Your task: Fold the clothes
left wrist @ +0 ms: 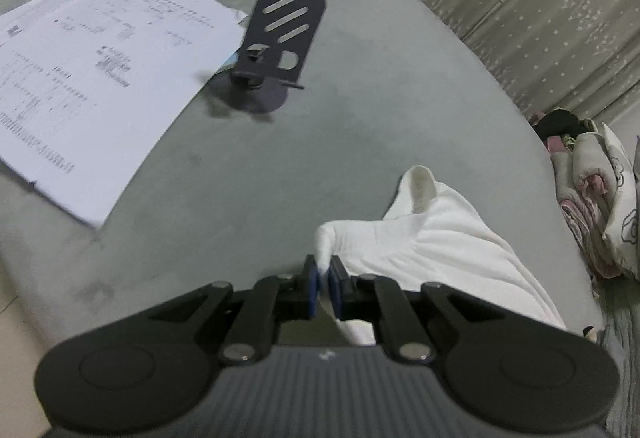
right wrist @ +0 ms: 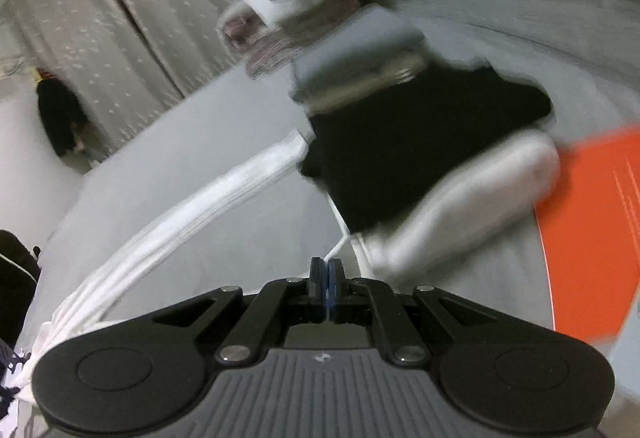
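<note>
I had the left gripper [left wrist: 325,270] clenched on a bunched corner of the white garment [left wrist: 440,246], which lay on the grey bed [left wrist: 320,142] near printed papers [left wrist: 100,78] and a black phone stand [left wrist: 276,42]. My right gripper [right wrist: 326,274] was pinched shut on a thin edge of the same white cloth, stretched taut toward a blurred stack of folded clothes [right wrist: 400,110].

Both grippers look alike. The left gripper [left wrist: 325,270] has black fingers lined with blue pads [left wrist: 313,292], black link bars pinned with round silver screws, and two broad black round housings. Its grey body is ribbed and bears a small pale logo. The right gripper [right wrist: 325,274] shows the same black links, blue pads [right wrist: 330,288], silver screws and ribbed grey body.
</note>
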`<state>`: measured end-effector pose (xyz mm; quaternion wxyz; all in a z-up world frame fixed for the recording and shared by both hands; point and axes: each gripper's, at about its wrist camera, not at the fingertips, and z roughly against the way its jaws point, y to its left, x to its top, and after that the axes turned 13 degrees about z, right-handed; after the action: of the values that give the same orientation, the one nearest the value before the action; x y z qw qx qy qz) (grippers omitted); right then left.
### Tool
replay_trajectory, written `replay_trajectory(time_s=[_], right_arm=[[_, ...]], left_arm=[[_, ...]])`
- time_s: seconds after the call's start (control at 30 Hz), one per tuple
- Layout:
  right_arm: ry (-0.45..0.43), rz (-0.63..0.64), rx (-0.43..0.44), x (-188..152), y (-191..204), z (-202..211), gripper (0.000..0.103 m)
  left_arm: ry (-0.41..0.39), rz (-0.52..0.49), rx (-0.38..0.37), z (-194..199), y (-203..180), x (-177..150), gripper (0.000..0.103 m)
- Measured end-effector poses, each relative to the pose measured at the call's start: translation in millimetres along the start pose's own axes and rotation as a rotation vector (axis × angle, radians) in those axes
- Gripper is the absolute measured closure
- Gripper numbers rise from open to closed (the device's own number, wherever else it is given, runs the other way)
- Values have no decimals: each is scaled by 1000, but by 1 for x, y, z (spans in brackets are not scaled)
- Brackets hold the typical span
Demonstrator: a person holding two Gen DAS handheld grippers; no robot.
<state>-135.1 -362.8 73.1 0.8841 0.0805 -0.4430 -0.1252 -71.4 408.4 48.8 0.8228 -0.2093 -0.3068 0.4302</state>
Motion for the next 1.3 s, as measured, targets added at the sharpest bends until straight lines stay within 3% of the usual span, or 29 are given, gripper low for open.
replay_trajectory(time_s=[0.17, 0.27, 0.3, 0.33, 0.37, 0.4, 0.47, 0.6, 0.7, 0.9, 1.1, 1.3], right_arm=[[-31, 59, -29, -1, 11, 25, 98], [14, 93, -58, -6, 11, 26, 98], [32, 108, -66, -7, 13, 25, 98], [50, 124, -74, -7, 14, 24, 97], [71, 141, -83, -7, 16, 22, 93], [94, 162, -93, -9, 19, 19, 80], [81, 183, -113, -7, 21, 21, 61], [7, 210, -152, -2, 26, 32, 55], [-35, 239, -130, 9, 34, 26, 52], [0, 298, -68, 50, 54, -40, 52], [35, 366, -19, 95, 75, -111, 52], [72, 429, 23, 138, 93, -184, 52]], left_arm=[[-6, -66, 2, -4, -4, -2, 95], [31, -119, 76, -19, -8, -9, 81], [43, -134, 99, -24, -9, -10, 68], [46, -147, 112, -26, -9, -10, 65], [42, -154, 113, -26, -10, -9, 61], [28, -158, 121, -24, -10, -8, 54], [-30, -161, 150, -16, -12, -6, 49], [-136, -170, 104, 1, -22, 1, 49], [-124, -214, 62, -13, -49, 3, 49], [-127, -331, 38, -67, -114, 4, 49], [-97, -417, 96, -125, -154, 4, 51], [-109, -462, 187, -165, -166, 2, 53]])
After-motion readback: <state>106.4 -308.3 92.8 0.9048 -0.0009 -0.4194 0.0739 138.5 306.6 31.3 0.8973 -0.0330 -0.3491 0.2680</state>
